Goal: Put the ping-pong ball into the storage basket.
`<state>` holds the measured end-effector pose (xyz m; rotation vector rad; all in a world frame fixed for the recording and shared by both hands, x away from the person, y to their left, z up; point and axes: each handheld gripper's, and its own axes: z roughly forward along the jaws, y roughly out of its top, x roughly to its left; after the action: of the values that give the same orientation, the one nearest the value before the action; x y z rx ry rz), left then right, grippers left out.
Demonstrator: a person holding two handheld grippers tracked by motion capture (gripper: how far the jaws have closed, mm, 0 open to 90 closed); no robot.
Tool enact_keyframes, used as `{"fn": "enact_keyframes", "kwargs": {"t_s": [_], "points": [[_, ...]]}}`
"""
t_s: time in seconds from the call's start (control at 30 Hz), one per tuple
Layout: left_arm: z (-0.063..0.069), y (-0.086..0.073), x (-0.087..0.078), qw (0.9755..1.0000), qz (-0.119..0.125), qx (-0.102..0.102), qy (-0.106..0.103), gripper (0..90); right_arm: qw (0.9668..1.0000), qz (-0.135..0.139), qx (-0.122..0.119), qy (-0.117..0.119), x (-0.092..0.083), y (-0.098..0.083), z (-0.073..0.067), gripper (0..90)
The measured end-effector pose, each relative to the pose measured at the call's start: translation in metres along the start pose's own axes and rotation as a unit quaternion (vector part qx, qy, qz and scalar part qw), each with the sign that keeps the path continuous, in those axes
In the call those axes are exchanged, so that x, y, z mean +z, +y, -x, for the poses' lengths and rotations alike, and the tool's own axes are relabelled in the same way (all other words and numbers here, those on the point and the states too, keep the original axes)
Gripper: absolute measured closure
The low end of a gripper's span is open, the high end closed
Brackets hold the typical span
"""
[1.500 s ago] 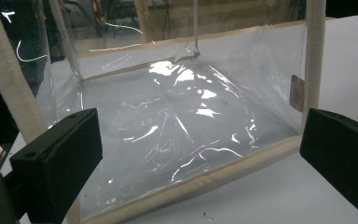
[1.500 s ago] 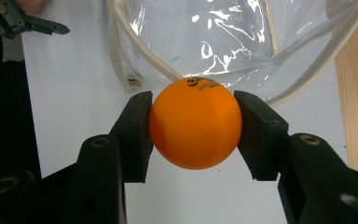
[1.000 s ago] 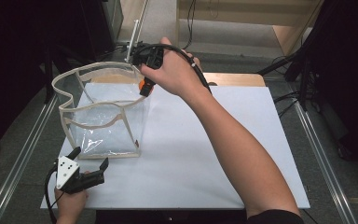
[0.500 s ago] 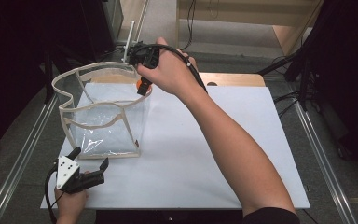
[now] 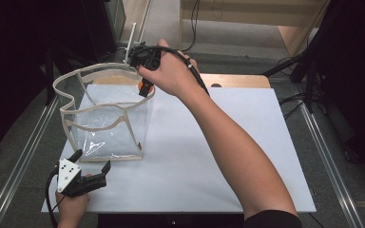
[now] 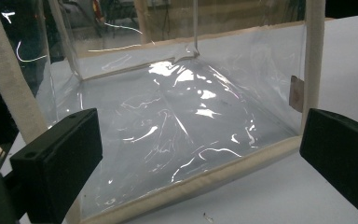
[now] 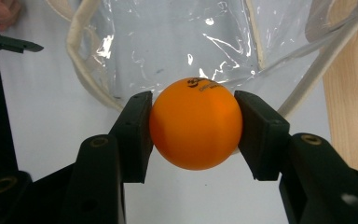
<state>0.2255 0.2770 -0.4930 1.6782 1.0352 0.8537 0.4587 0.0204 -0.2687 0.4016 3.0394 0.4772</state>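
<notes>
Nearest the person, the left gripper (image 5: 91, 176) rests low at the front left corner of the white table sheet (image 5: 247, 142), jaws spread wide with nothing between them; the left gripper view looks between them at the bag's near lower edge, just beyond the tips.

Just past it stands the clear plastic bag (image 5: 107, 130), upright on the sheet, its cream fabric trim (image 5: 73, 102) framing an open mouth; the transparent walls are creased and glinting, and the bag's floor lies bare.

Farther on, the right forearm crosses the sheet diagonally to the bag's far right rim. There the right gripper (image 7: 195, 128) points down above the rim, jaws pressed on either side of an orange ball (image 7: 195, 123) with dark print on top. The jaws have just been opening slightly, yet the ball sits between the pads.

Beyond, a wooden board (image 5: 240, 80) edges the sheet, with cables and dark stands behind.
</notes>
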Motion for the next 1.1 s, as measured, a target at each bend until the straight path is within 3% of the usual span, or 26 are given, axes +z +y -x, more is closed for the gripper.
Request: {"fn": "enact_keyframes", "kwargs": {"t_s": [0.13,0.2,0.3,0.43,0.6,0.7,1.1], "points": [[0.000,0.000,0.000,1.0000,0.000,0.000,0.000,0.0,0.9998,0.005,0.006,-0.016,0.002,-0.002,0.002,27.2],[0.000,0.000,0.000,1.0000,0.001,-0.001,0.000,0.0,0.9995,0.008,0.012,-0.027,0.000,-0.005,0.002,22.7],[0.000,0.000,0.000,1.0000,0.001,0.000,0.000,0.0,0.9996,0.017,0.013,-0.019,-0.001,-0.010,0.005,16.0],[0.000,0.000,0.000,1.0000,0.000,0.001,0.000,0.0,0.9993,0.018,0.019,-0.026,-0.002,-0.017,0.004,10.3],[0.000,0.000,0.000,1.0000,-0.001,0.001,0.000,0.0,0.9993,0.014,0.025,-0.022,-0.001,-0.026,0.001,7.9],[0.000,0.000,0.000,1.0000,0.000,0.001,0.000,0.0,0.9994,0.014,0.025,-0.022,-0.001,-0.032,-0.001,0.1],[0.001,0.000,0.000,1.0000,0.000,0.001,0.000,0.0,0.9994,0.011,0.030,-0.016,0.005,-0.054,-0.009,0.0]]}}
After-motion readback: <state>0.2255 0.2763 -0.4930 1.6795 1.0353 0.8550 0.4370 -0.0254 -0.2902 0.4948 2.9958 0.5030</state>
